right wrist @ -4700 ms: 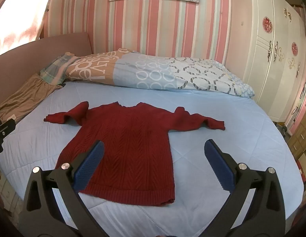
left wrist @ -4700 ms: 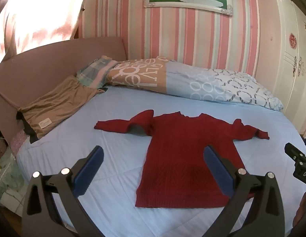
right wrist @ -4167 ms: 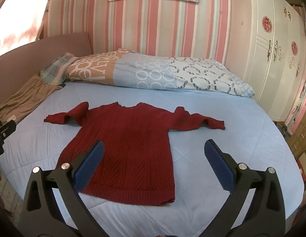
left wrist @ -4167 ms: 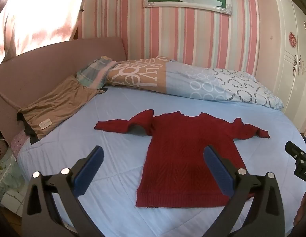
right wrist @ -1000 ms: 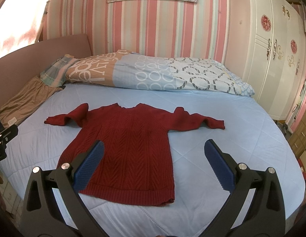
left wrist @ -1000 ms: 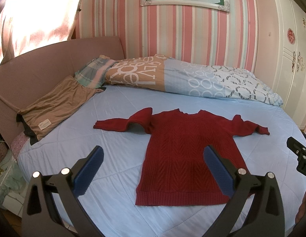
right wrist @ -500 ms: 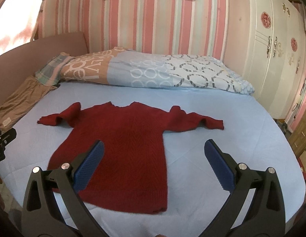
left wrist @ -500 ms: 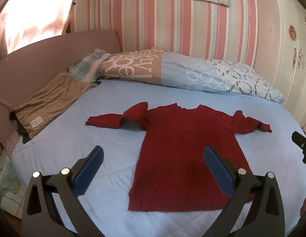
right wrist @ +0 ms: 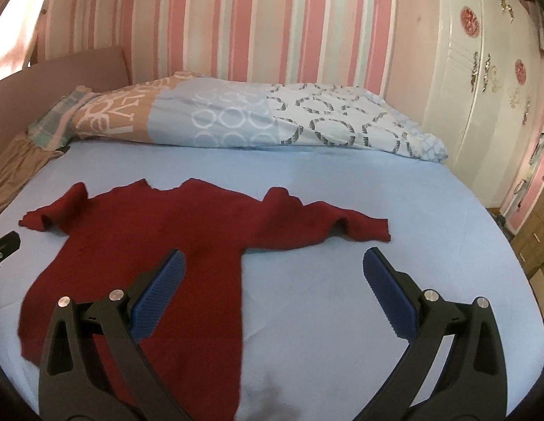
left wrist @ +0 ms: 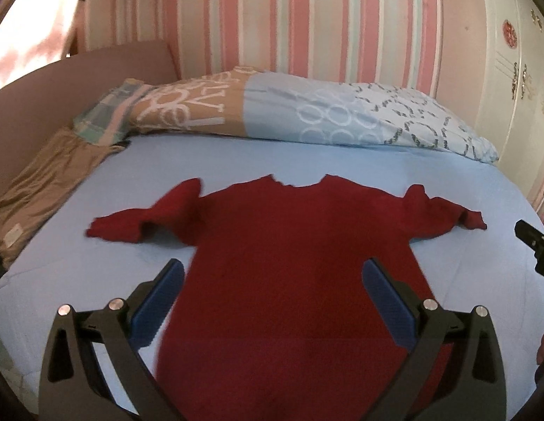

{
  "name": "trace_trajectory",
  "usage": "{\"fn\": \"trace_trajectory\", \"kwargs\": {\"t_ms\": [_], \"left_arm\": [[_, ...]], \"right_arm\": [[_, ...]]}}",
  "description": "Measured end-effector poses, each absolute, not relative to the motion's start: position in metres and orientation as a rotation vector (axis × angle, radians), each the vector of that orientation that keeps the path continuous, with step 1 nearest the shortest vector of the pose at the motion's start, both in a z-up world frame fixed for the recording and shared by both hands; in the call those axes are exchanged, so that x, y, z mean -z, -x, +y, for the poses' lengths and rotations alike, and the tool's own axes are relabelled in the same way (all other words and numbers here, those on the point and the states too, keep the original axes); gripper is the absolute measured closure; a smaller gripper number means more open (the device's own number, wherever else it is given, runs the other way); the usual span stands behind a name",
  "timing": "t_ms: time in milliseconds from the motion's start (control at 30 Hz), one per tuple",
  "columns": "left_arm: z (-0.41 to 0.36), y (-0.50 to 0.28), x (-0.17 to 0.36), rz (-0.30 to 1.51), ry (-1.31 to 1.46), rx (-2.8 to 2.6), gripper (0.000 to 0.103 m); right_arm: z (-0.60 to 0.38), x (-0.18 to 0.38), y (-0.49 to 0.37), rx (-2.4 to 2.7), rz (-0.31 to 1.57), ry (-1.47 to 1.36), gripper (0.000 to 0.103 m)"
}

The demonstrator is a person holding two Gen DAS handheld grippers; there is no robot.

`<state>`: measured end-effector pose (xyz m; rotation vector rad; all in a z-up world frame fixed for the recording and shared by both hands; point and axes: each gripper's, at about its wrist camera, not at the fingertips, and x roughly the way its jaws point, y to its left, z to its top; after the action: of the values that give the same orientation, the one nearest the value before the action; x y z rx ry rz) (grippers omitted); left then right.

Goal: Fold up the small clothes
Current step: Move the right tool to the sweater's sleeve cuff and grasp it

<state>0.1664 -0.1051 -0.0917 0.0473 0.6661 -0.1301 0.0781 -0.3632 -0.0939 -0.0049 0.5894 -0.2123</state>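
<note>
A red sweater lies flat on the light blue bed sheet, neck toward the pillows and both sleeves spread out to the sides. The left gripper hangs above the lower body of the sweater with its jaws wide apart and nothing between them; the right gripper hangs above the sweater's right edge and the bare sheet beside it, also with its jaws apart and empty. The fold is not yet begun, so the step in hand seems to be the approach for a first grasp. To do it well, each gripper should probably go to its own side: the left one to the left sleeve, the right one to the right sleeve, taking the cuff or the shoulder edge. The jaws should come down low and nearly flat, so that one finger slides under the knit and the other closes on top, without pinching the sheet together with it. The knit looks thick and soft, so it may stretch or sag if it is pulled from one point only; a slow, even lift is safer. The left sleeve is bunched near the shoulder, and it is better to smooth it before folding it inward. A brown cloth lies well apart at the left edge of the bed.
</note>
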Motion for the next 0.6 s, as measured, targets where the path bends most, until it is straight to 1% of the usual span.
{"fn": "trace_trajectory", "kwargs": {"t_ms": [100,267,433,600], "left_arm": [[-0.131,-0.197,0.104,0.667,-0.05,0.144,0.001],[-0.177,-0.244,0.126,0.672,-0.071,0.17,0.001],[-0.217,-0.281,0.147,0.671,-0.093,0.192,0.001],[-0.241,-0.305,0.163,0.69,-0.067,0.218,0.001]], "right_arm": [[-0.389,0.102,-0.097,0.196,0.588,-0.013,0.003],[-0.444,0.124,-0.131,0.274,0.601,0.039,0.003],[-0.496,0.144,-0.154,0.3,0.623,0.027,0.003],[-0.54,0.162,-0.175,0.305,0.649,-0.001,0.003]]}}
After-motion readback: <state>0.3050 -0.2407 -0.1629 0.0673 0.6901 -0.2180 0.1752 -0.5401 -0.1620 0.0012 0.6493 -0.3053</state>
